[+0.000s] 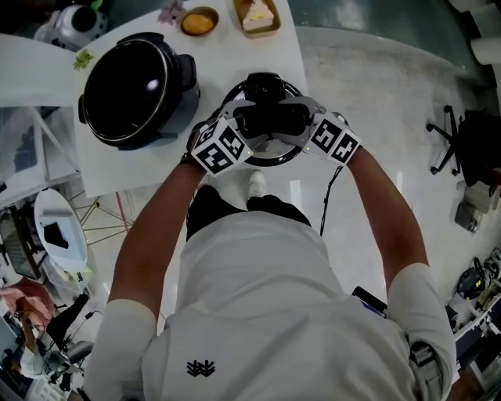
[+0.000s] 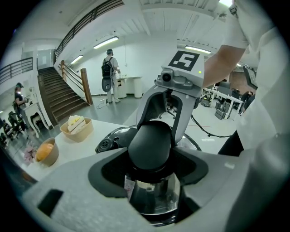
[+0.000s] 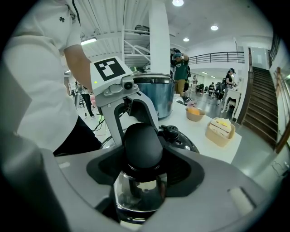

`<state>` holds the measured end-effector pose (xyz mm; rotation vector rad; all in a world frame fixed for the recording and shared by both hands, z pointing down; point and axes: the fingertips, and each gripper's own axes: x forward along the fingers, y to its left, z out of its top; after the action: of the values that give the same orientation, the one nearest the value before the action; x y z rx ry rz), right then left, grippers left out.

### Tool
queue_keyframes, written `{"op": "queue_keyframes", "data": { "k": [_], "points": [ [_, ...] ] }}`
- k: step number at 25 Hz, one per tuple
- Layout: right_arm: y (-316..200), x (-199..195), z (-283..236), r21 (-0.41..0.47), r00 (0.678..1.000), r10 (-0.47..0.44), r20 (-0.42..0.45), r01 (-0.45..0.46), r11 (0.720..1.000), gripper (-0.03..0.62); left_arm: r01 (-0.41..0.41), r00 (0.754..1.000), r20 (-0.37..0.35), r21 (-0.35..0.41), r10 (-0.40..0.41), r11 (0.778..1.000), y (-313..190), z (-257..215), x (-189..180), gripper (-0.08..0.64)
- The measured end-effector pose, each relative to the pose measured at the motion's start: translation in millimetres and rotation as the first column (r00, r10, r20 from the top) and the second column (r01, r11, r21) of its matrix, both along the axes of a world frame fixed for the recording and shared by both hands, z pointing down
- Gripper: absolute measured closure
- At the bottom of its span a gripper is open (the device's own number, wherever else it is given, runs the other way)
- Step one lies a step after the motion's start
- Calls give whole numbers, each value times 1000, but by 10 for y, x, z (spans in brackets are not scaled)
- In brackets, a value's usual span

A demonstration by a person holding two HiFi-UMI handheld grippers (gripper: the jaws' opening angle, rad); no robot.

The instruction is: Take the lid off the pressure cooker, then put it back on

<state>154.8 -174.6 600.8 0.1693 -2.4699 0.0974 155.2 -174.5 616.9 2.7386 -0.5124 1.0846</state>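
**Item: lid lift, two-handed hold**

1. Left gripper [image 2: 149, 174]: jaws clamped on the neck of the black lid handle [image 2: 149, 145]. The dome of the handle sits in the notch between them.
2. Right gripper [image 3: 142, 174]: closed on the same handle from the opposite side. The opposed grips likely keep the lid [image 1: 266, 160] level and stop it swinging.
3. Directly below both grippers: the steel lid, held at the near edge of the table [image 1: 235, 63], apart from its pot.
4. Beyond the left gripper, well apart: the pressure cooker [image 1: 129, 90], open, dark inner pot exposed.
5. Farthest: a bowl [image 1: 199, 21] with orange contents and a cake tray [image 1: 257, 17].

Writing: square black-and-white markers on both gripper cubes. There is a small sticker under the handle, too small to read. No brand is legible.
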Motion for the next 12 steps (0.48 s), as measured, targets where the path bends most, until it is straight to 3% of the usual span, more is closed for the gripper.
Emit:
{"op": "queue_keyframes", "data": {
  "k": [12],
  "points": [
    [57,59,-648,3,997,7,74,-7,1000,311,-26,998,-53,35,28,999,53,-647,74,270]
  ]
}}
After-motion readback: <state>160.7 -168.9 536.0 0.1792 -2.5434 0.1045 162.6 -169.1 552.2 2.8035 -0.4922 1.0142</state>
